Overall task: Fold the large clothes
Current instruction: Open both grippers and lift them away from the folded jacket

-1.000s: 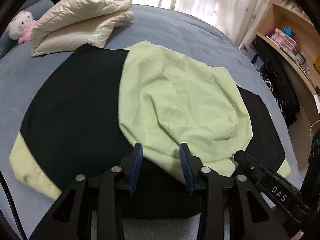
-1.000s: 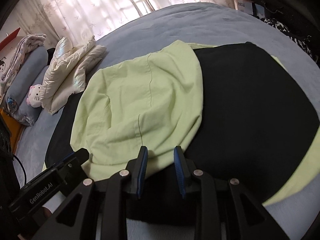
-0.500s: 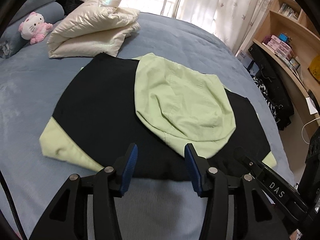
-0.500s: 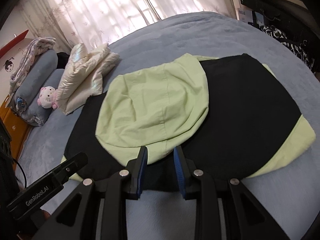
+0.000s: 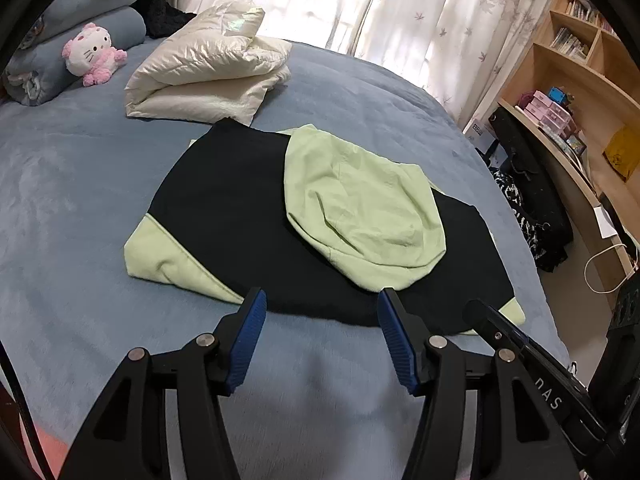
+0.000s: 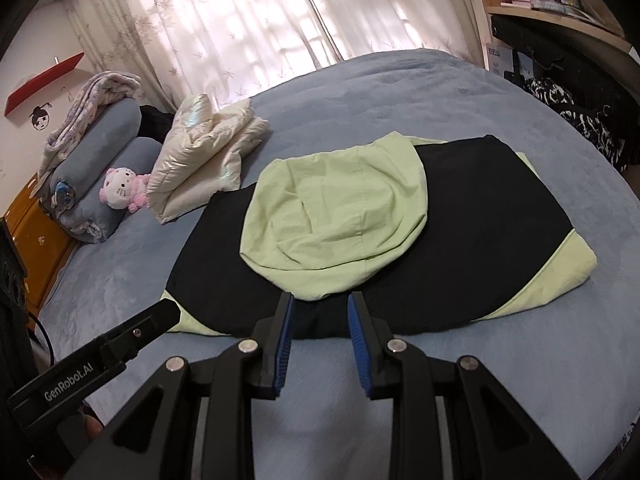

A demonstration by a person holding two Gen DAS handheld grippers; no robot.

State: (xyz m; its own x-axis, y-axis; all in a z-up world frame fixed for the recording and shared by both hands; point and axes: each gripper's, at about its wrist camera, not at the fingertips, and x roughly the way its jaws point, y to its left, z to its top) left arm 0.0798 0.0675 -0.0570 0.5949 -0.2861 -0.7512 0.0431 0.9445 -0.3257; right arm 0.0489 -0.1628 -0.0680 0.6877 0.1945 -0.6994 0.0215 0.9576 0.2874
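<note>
Hoodie [image 5: 248, 216] folded flat, long axis crosswise, hood [image 5: 360, 216] nearward

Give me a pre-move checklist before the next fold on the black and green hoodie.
1. Left tool empty, jaws apart after just opening, nothing between them: ok.
2. Right tool empty, jaws narrowly apart, clear of cloth: ok.
3. Hoodie lying flat on the bed: ok.
4. Green hood folded onto the black back: ok, slightly wrinkled.
5. Sleeves tucked under evenly: cannot tell.
6. Cream jacket clear of the hoodie's far edge: not ok, they touch or nearly touch.
</note>
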